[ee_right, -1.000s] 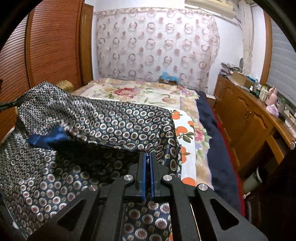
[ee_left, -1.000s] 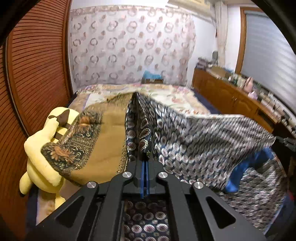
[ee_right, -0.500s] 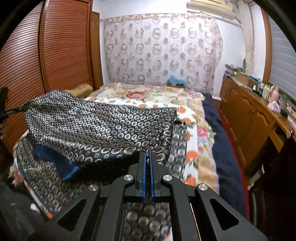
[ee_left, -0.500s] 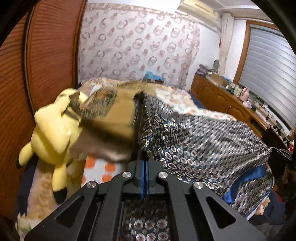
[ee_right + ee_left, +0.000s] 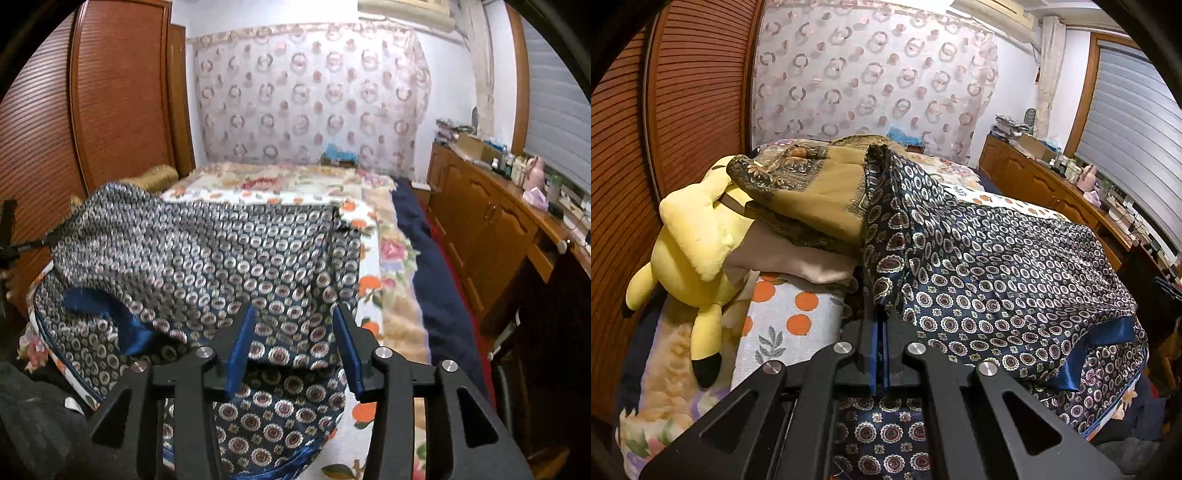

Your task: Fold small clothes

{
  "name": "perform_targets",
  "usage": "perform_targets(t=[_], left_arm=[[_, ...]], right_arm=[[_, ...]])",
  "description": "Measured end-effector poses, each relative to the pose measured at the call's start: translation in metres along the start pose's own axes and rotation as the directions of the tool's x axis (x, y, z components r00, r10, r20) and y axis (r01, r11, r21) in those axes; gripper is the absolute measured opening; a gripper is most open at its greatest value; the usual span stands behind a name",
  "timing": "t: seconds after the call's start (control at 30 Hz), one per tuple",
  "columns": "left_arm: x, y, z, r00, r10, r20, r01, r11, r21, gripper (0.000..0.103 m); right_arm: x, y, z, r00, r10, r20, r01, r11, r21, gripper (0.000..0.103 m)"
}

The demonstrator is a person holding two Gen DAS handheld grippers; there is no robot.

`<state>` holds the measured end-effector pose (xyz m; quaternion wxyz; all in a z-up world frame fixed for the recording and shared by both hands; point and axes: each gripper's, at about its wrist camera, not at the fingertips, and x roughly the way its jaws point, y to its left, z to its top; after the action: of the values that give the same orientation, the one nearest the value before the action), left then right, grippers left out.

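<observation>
Hiding bed [image 5: 783,317] edge: patterned garment [image 5: 997,266] (draped).

Patterned garment [image 5: 997,258] at the jaws: glossy satin-like cloth, shiny blue lining. Beyond it, ochre scarf [image 5: 827,195]: matt woven. Plush toy [image 5: 694,236]: soft fleece. Wardrobe doors [image 5: 122,92]: slatted varnished wood.

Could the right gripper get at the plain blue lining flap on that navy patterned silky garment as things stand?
Probably yes. The right gripper is open and empty, its jaws having just been opening, and the blue lining flap lies exposed on the navy patterned garment nearby, nothing covering it.
</observation>
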<state>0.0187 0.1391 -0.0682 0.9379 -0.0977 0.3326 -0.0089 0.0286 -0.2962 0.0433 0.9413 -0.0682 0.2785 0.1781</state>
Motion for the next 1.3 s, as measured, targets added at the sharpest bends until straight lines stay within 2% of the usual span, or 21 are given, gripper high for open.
perform_targets(t=[0.33, 0.47, 0.53, 0.63, 0.7, 0.87, 0.93, 0.97, 1.0, 1.03, 1.1, 1.13, 1.3], left_arm=[[0.007, -0.005, -0.004, 1.0, -0.015, -0.026, 0.015, 1.0, 0.015, 0.002], [0.003, -0.008, -0.002, 1.0, -0.024, -0.004, 0.024, 1.0, 0.021, 0.002], [-0.006, -0.007, 0.002, 0.999, -0.016, 0.033, 0.016, 1.0, 0.006, 0.002], [-0.019, -0.002, 0.01, 0.998, -0.02, 0.065, 0.021, 1.0, -0.014, 0.002], [-0.025, 0.001, 0.014, 0.997, 0.002, 0.076, -0.001, 1.0, -0.009, 0.002], [-0.023, -0.003, 0.013, 0.998, 0.045, 0.049, -0.046, 0.998, 0.03, 0.003], [-0.021, -0.005, 0.009, 0.998, 0.058, 0.036, -0.06, 0.997, 0.051, 0.018], [-0.022, -0.005, 0.008, 0.997, 0.065, 0.037, -0.067, 0.996, 0.057, 0.034], [-0.024, -0.006, 0.006, 0.997, 0.068, 0.043, -0.071, 0.995, 0.063, 0.044], [-0.027, -0.008, 0.004, 0.997, 0.067, 0.047, -0.071, 0.995, 0.068, 0.045], [-0.035, -0.012, -0.001, 0.996, 0.07, 0.05, -0.073, 0.995, 0.074, 0.055], [-0.039, -0.014, -0.003, 0.996, 0.071, 0.058, -0.075, 0.995, 0.073, 0.057], [-0.039, -0.038, -0.017, 0.999, 0.023, 0.032, -0.026, 0.995, 0.097, 0.059]], right_arm=[[0.074, -0.012, -0.018, 0.983, -0.019, -0.184, 0.038, 0.995, 0.097, 0.047], [0.077, -0.009, -0.011, 0.982, 0.009, -0.188, 0.006, 0.997, 0.08, 0.006], [0.066, -0.004, -0.007, 0.989, 0.015, -0.148, -0.007, 0.998, 0.056, 0.004], [0.041, -0.004, 0.001, 0.995, 0.031, -0.091, -0.025, 0.997, 0.068, 0.003], [0.025, -0.006, 0.006, 0.997, 0.044, -0.062, -0.04, 0.996, 0.077, 0.003], [0.022, -0.001, -0.001, 0.995, 0.027, -0.099, -0.021, 0.998, 0.053, 0.004], [0.03, 0.002, -0.005, 0.993, -0.004, -0.121, 0.009, 0.999, 0.044, 0.008], [0.032, 0.001, -0.006, 0.992, -0.014, -0.126, 0.02, 0.999, 0.044, 0.01], [0.035, 0.001, -0.006, 0.992, -0.022, -0.128, 0.028, 0.999, 0.047, 0.011], [0.035, 0.001, -0.005, 0.992, -0.027, -0.125, 0.033, 0.998, 0.052, 0.011], [0.032, 0.005, 0.003, 0.992, -0.048, -0.114, 0.055, 0.997, 0.053, 0.025], [0.027, 0.007, 0.005, 0.993, -0.06, -0.106, 0.066, 0.996, 0.053, 0.028], [0.006, 0.028, 0.004, 0.998, -0.03, -0.056, 0.033, 0.998, 0.056, 0.034]])
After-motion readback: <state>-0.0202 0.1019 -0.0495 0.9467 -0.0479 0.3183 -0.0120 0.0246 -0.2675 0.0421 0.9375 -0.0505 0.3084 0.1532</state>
